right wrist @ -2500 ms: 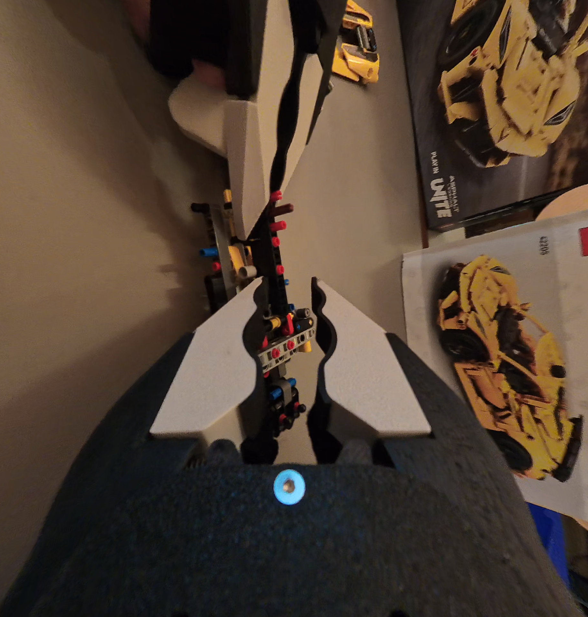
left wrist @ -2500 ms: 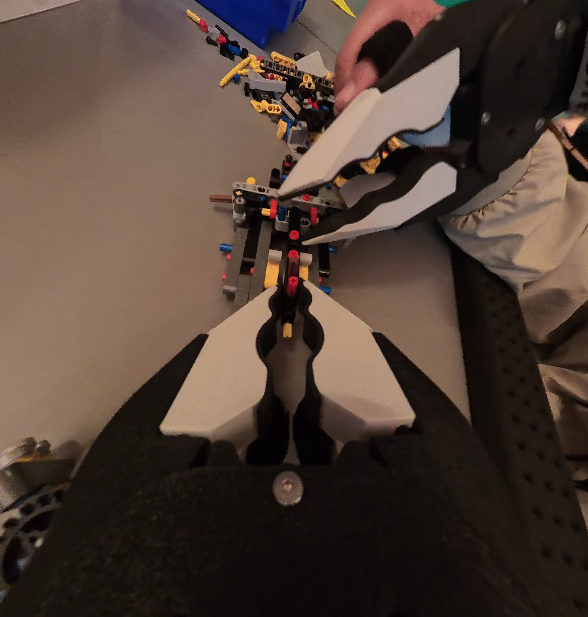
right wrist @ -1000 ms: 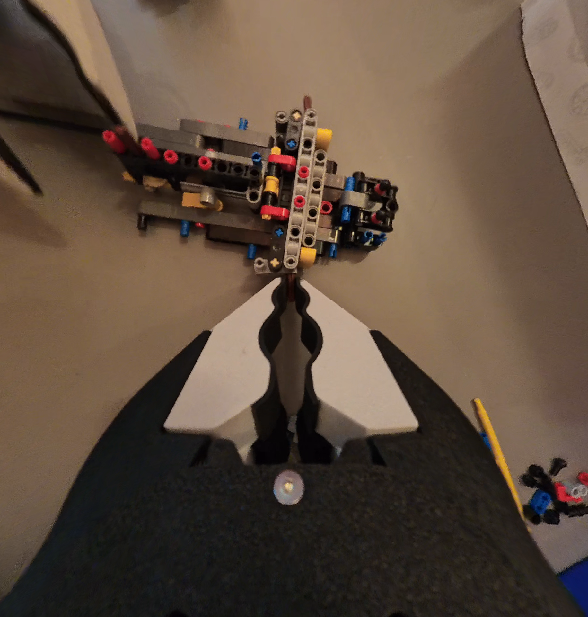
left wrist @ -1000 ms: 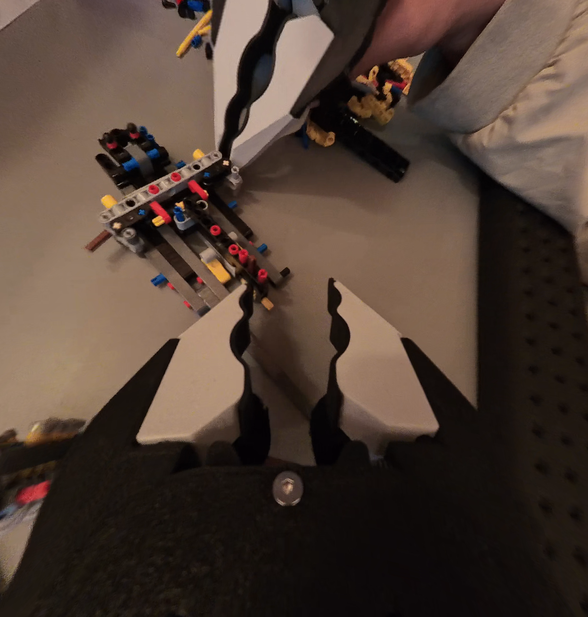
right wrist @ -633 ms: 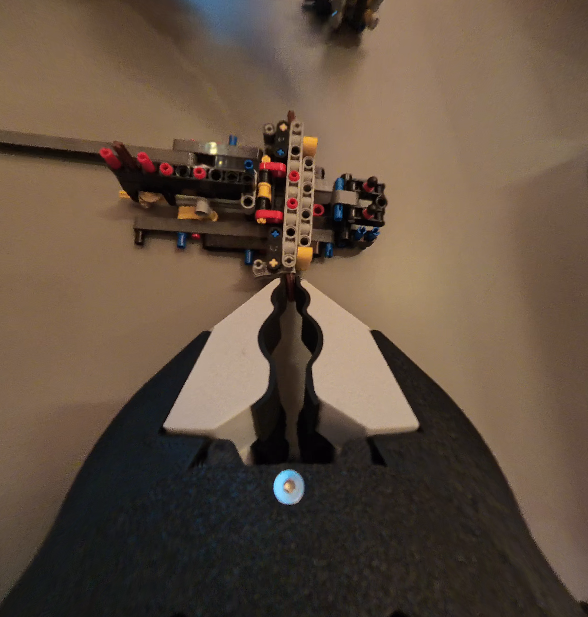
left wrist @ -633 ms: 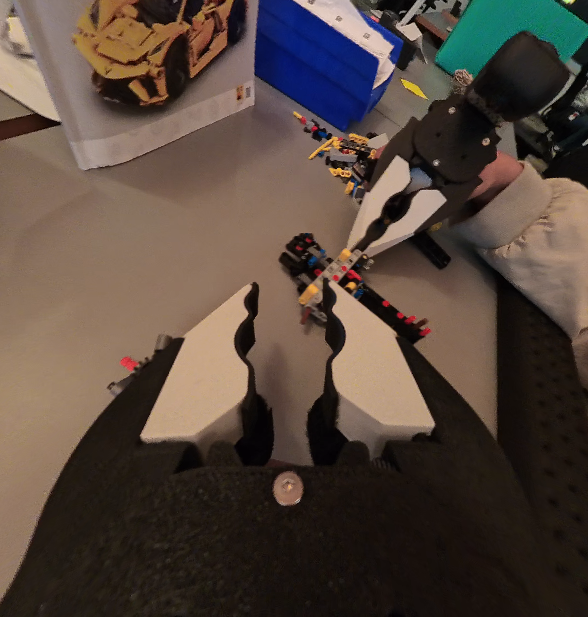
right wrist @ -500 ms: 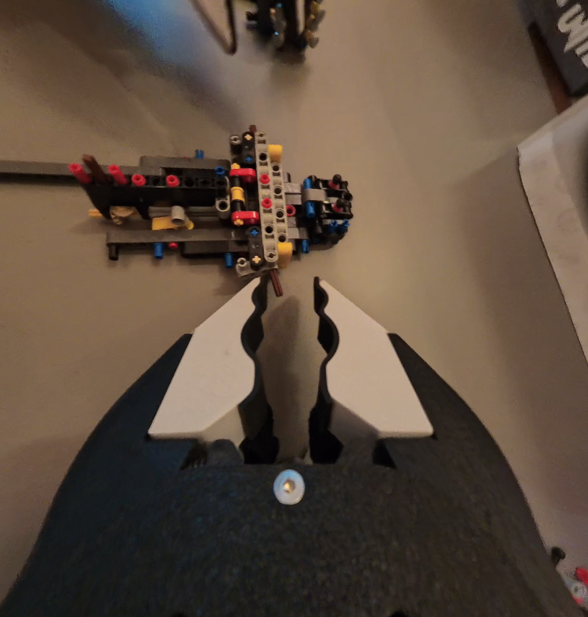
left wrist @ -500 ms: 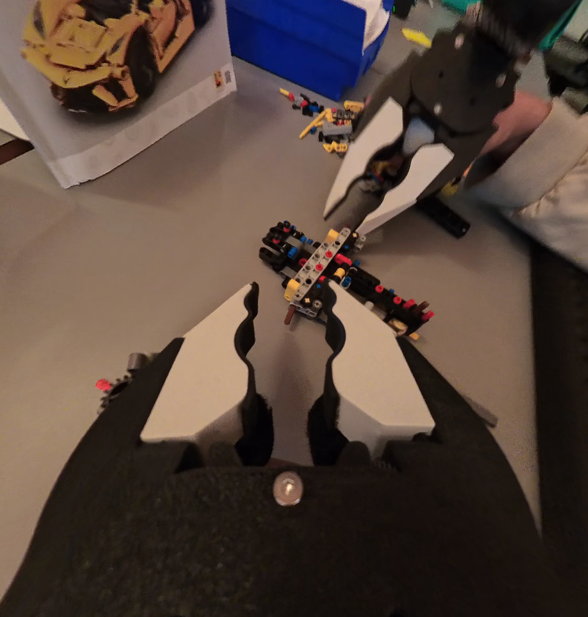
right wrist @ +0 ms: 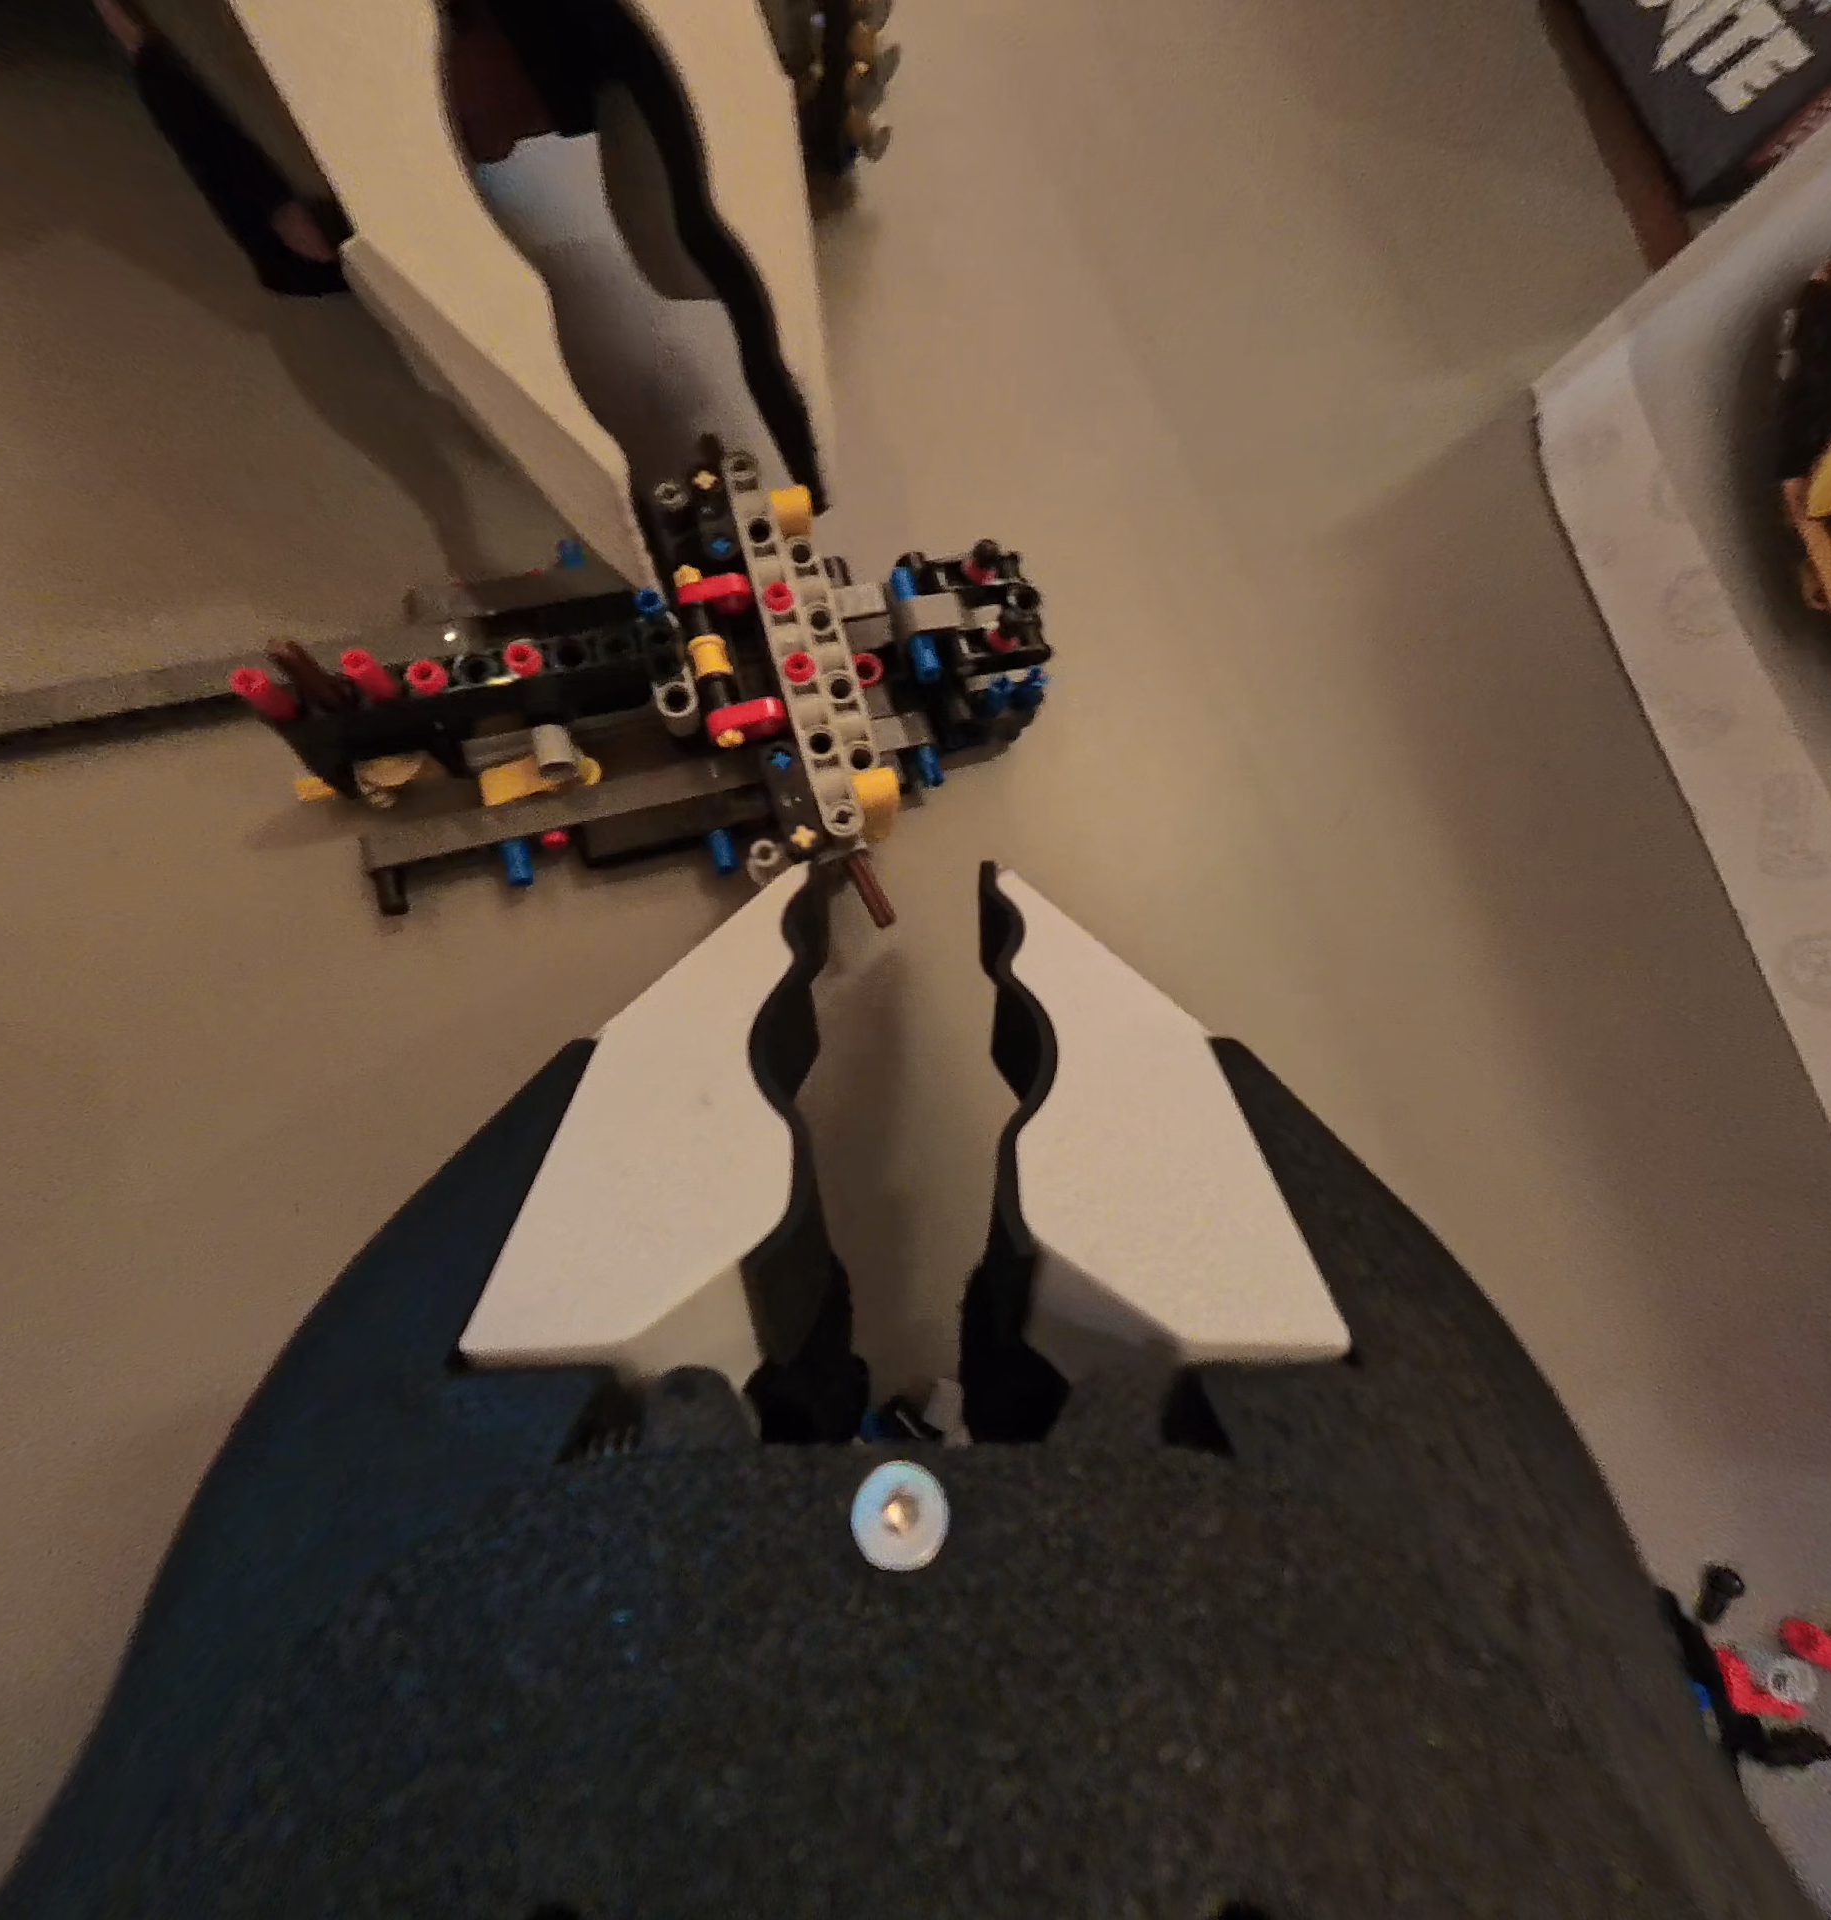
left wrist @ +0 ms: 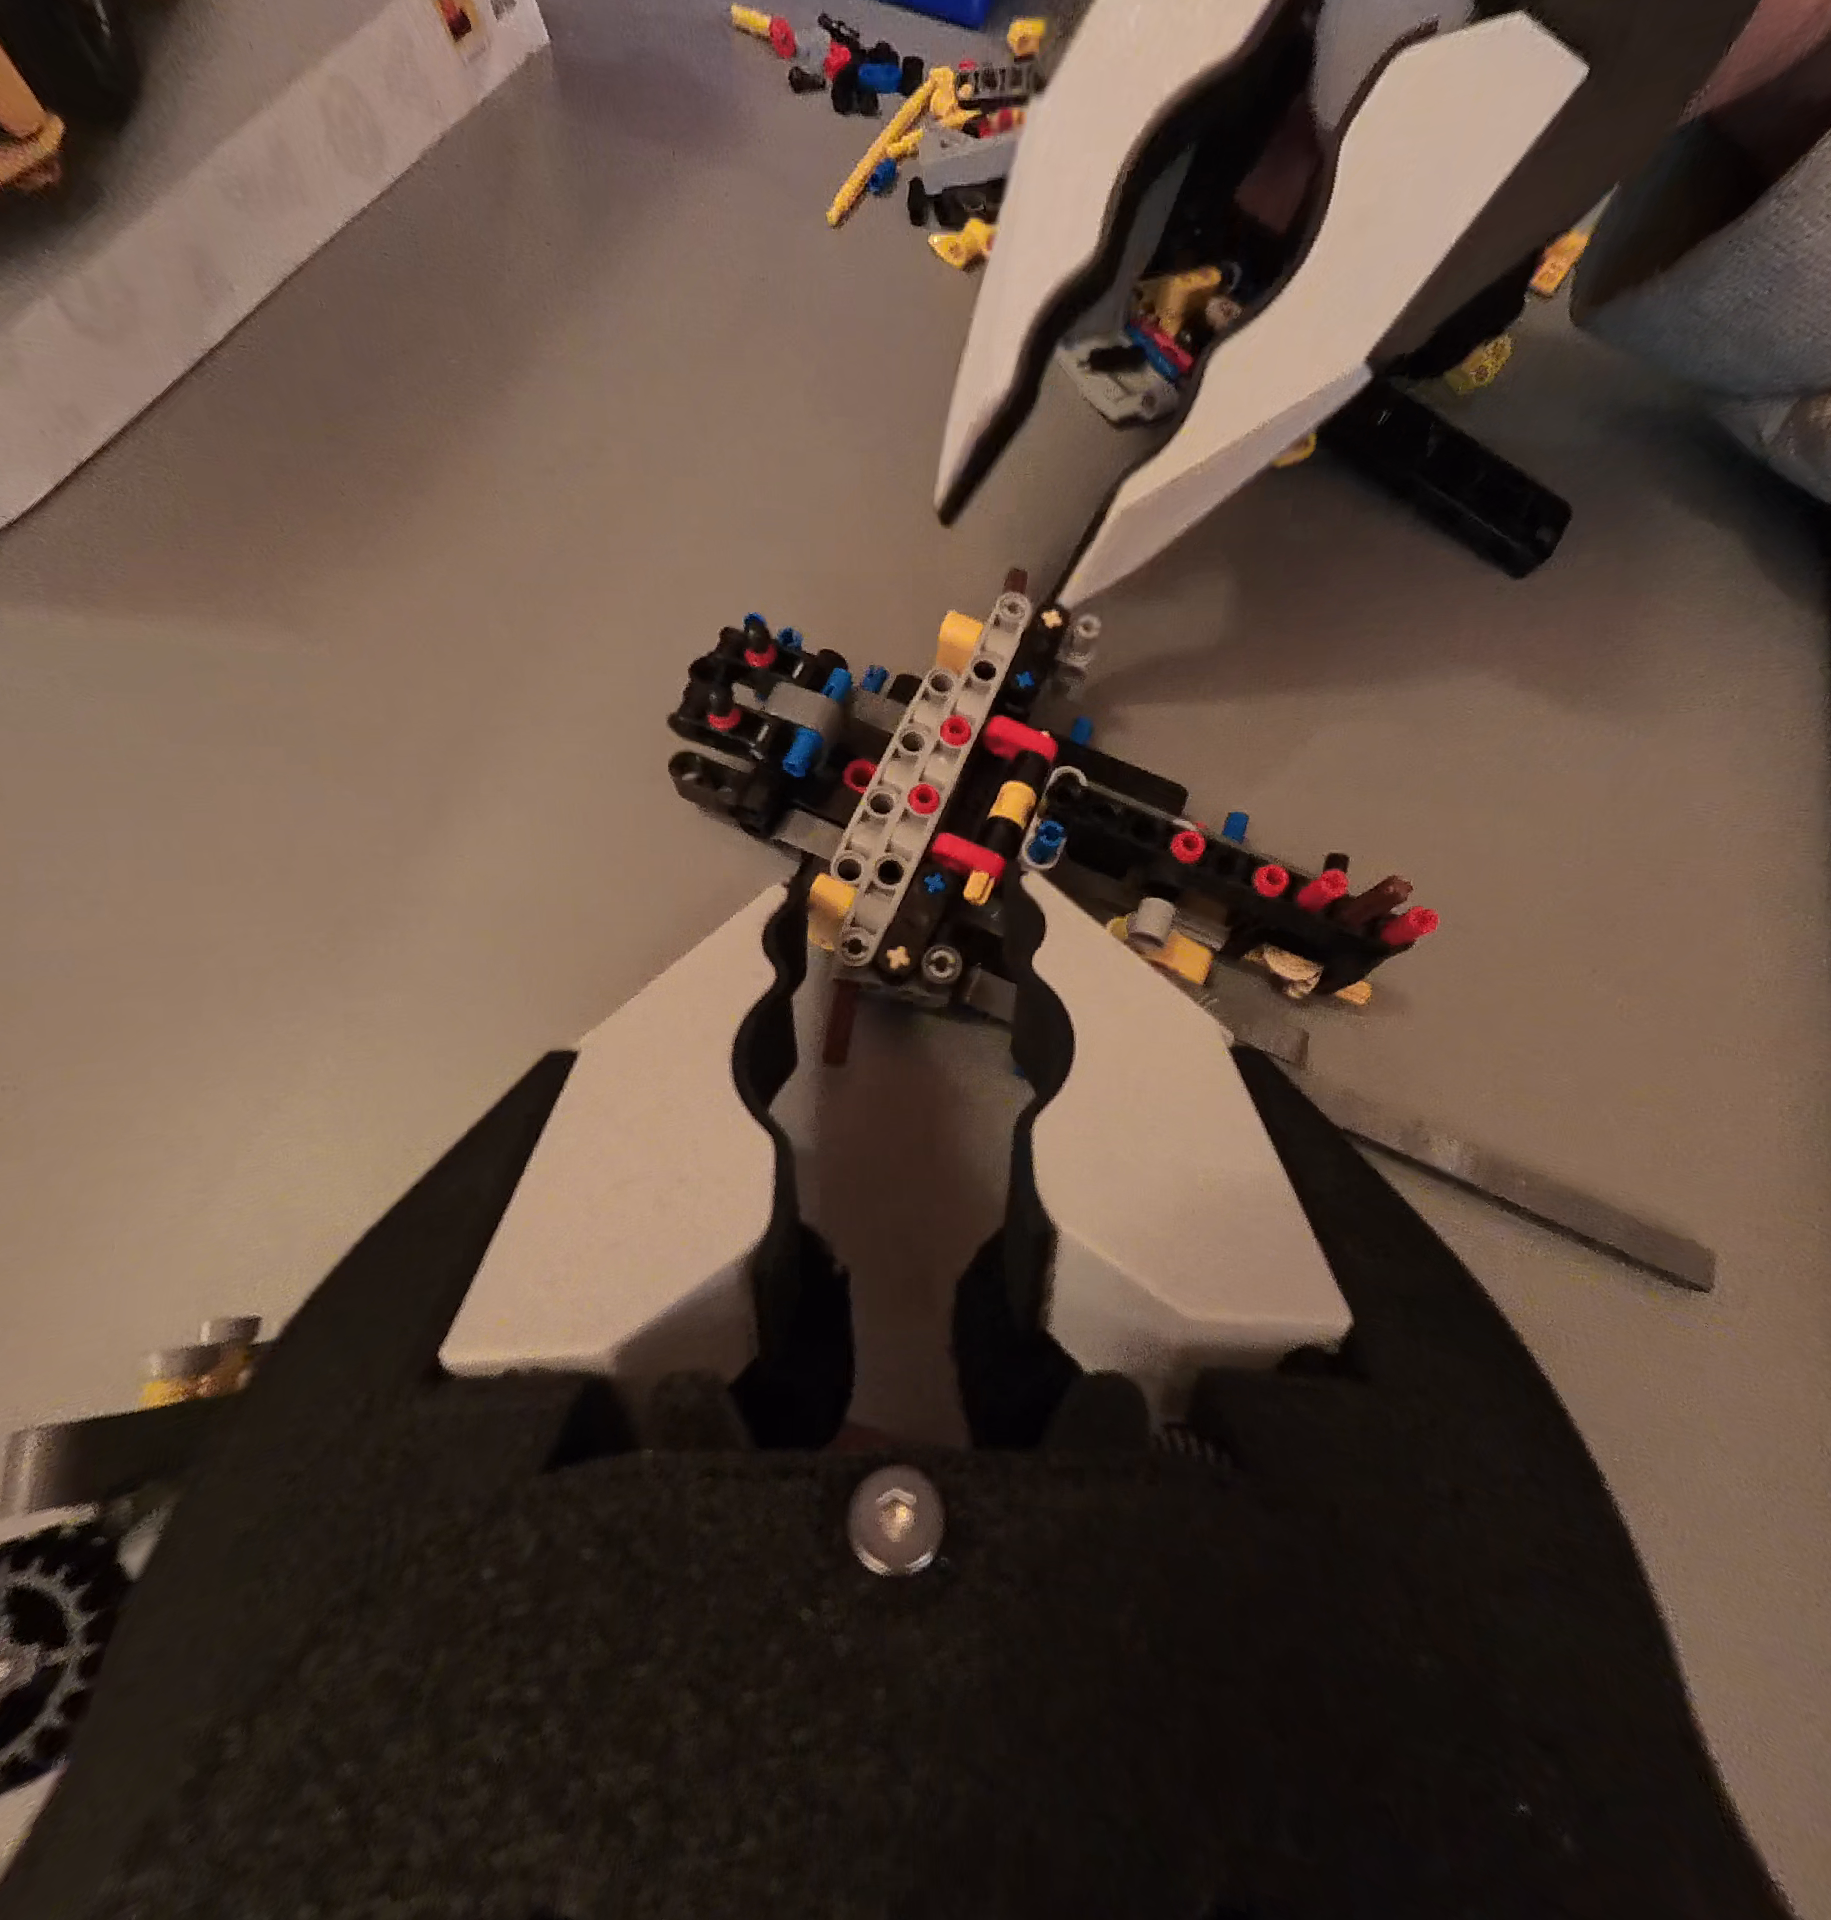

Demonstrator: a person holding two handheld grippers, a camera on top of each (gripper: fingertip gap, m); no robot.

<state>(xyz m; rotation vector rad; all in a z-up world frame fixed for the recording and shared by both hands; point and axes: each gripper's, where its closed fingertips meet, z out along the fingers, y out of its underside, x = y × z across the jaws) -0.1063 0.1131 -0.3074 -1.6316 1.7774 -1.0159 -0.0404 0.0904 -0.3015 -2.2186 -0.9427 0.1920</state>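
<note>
The counter (left wrist: 391,582) was smooth, matt grey. The brick assembly (left wrist: 952,790) was hard, slightly glossy plastic in black, grey, red, yellow and blue. The left gripper (left wrist: 903,925) had matt pale fingers (left wrist: 641,1174) with black wavy inner edges, a rough, grainy black body and a shiny metal screw (left wrist: 895,1532).

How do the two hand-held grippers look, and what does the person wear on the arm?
Each hand-held gripper, left and right, has a black grainy body with one silver screw. Its two pale grey wedge-shaped fingers carry wavy black inner pads. A light beige sleeve shows at the right one.
</note>
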